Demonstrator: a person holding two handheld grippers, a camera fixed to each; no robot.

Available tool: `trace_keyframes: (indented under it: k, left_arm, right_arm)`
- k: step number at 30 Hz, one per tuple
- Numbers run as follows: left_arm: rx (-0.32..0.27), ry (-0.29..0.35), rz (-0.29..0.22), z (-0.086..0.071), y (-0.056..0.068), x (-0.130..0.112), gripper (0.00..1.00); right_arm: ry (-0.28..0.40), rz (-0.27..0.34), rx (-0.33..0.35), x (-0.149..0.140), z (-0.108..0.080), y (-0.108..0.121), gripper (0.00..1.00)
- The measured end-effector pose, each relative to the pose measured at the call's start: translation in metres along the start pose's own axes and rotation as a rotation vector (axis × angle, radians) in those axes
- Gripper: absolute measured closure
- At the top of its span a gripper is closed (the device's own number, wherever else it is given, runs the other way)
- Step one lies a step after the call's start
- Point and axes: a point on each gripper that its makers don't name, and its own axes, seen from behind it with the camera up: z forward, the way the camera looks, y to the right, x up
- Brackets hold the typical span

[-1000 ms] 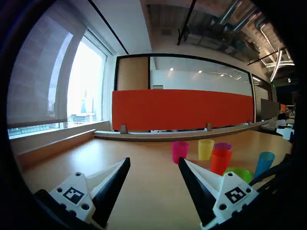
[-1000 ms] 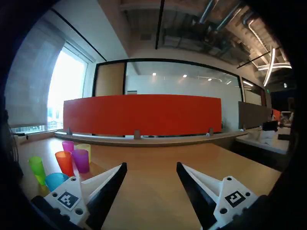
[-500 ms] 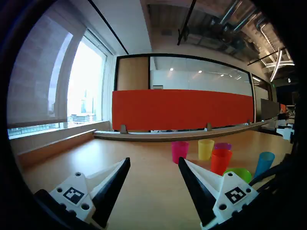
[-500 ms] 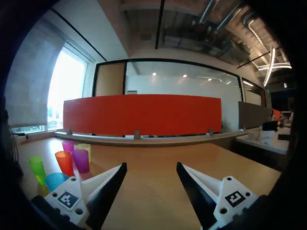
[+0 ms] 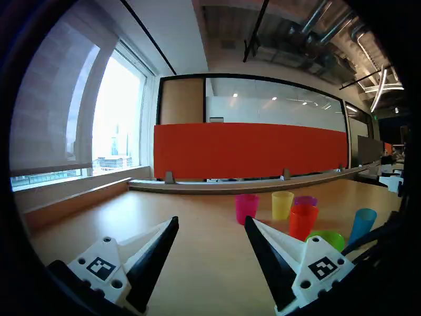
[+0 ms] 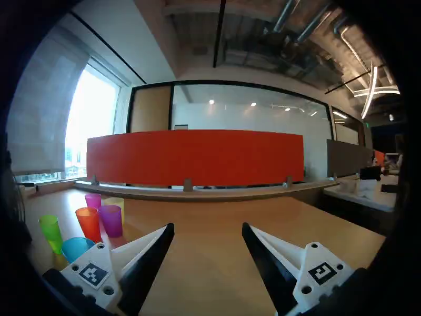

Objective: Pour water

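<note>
Your left gripper [image 5: 210,218] and right gripper [image 6: 207,225] both gape, released and empty, above the wooden table [image 5: 210,284]; 6 coloured cups [image 5: 303,221] cluster between them.

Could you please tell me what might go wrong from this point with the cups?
1. The orange cup, purple cup and green cup stand close together; the open left tongs could knock a neighbour.
2. I cannot tell which cups hold water, so a toppled one might spill.

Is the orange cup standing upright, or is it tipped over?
Upright: the orange cup stands on the table, with its wide rim on top.
</note>
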Motion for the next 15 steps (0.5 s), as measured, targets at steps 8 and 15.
trace_keyframes:
  k: [8,15]
  left_arm:
    - [0.000,0.000,0.000,-0.0003,-0.0005,0.0015,0.07]
    - [0.000,-0.001,0.000,-0.0010,-0.0012,0.0034,0.07]
  right_arm:
    - [0.000,0.000,0.000,0.0001,-0.0002,-0.0002,0.00]
    - [0.000,0.000,0.000,-0.0003,-0.0004,-0.0005,0.00]
